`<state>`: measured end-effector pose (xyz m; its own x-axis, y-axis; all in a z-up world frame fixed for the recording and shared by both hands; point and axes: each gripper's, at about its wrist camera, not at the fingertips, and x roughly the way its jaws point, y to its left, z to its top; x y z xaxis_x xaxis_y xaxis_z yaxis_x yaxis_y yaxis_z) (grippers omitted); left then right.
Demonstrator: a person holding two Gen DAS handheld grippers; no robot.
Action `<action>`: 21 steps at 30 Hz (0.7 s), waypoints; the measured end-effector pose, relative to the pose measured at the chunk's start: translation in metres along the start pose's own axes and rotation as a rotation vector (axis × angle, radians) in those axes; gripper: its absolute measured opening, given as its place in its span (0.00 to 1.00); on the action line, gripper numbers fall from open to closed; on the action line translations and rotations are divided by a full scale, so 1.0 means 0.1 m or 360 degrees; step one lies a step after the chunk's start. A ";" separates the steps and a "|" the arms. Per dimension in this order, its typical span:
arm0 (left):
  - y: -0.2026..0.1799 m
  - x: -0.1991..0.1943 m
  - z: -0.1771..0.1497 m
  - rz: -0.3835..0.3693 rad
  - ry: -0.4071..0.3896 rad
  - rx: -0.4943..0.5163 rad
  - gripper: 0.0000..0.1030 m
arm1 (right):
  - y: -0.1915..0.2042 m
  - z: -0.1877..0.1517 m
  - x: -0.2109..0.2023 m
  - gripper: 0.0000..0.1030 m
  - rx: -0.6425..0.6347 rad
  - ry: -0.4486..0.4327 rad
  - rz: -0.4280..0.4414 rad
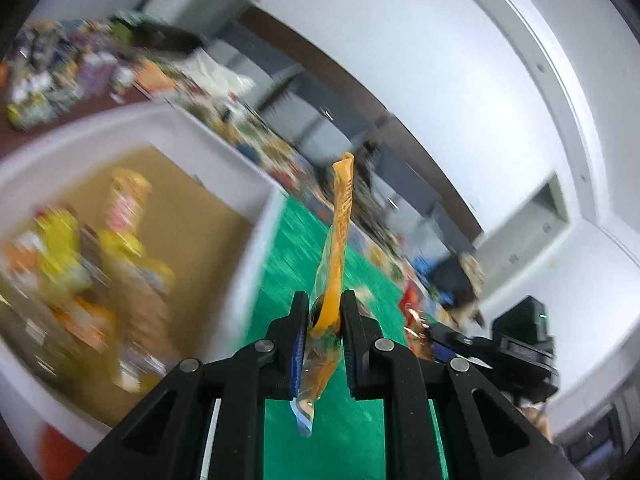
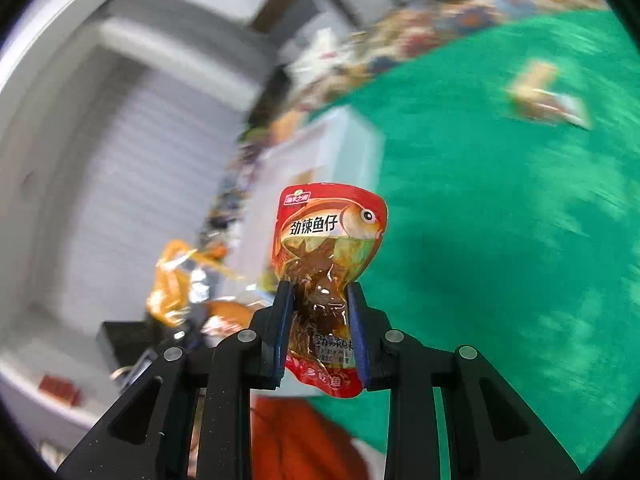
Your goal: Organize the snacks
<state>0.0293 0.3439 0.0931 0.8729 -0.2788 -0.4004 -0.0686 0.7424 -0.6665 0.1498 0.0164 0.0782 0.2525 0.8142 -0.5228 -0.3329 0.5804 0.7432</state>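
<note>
My left gripper [image 1: 325, 300] is shut on a thin orange snack packet [image 1: 340, 232], held edge-on above the green table cover [image 1: 320, 420]. To its left lies a white box [image 1: 224, 144] with a brown floor that holds several yellow and orange snack packs [image 1: 120, 248], all blurred. My right gripper [image 2: 320, 292] is shut on a red fish snack pouch [image 2: 330, 236] with a fish picture, lifted over the green cover [image 2: 500, 240]. In the right wrist view the left gripper's orange packet [image 2: 170, 280] shows at lower left. One loose packet [image 2: 548, 96] lies on the cover at upper right.
A row of mixed snacks [image 1: 256, 136] lines the far edge of the green cover. More snacks [image 1: 60, 80] crowd the brown table at the upper left. The white box [image 2: 328, 148] appears behind the pouch in the right wrist view. White walls lie beyond.
</note>
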 end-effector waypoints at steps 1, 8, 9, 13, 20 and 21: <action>0.07 -0.06 0.09 0.0053 -0.0023 0.0010 0.15 | 0.21 0.03 0.16 0.27 -0.0044 0.0024 0.0040; 0.87 -0.18 0.53 0.0571 0.0045 -0.0010 0.59 | 1.24 0.01 1.33 0.66 -0.0328 0.0176 0.0053; 0.92 -0.19 0.55 0.0629 0.0041 -0.0009 0.69 | 1.29 -0.04 1.40 0.66 -0.0320 0.0206 0.0050; 1.00 -0.37 0.63 0.0733 -0.0102 0.0004 0.82 | 1.41 -0.12 1.22 0.66 -0.0338 0.0148 0.0065; 0.41 -0.35 0.48 0.0608 -0.0201 0.0100 0.95 | 1.21 0.06 0.78 0.70 -0.0517 -0.0122 -0.0192; 0.31 -0.28 0.41 0.0585 -0.0185 0.0132 0.95 | 1.13 0.07 0.77 0.71 -0.0549 -0.0154 -0.0281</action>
<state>0.0223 0.4003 0.1098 0.8464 0.0821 -0.5262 -0.3520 0.8278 -0.4369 0.1378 0.1442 0.1246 0.4123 0.7059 -0.5760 -0.5579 0.6954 0.4529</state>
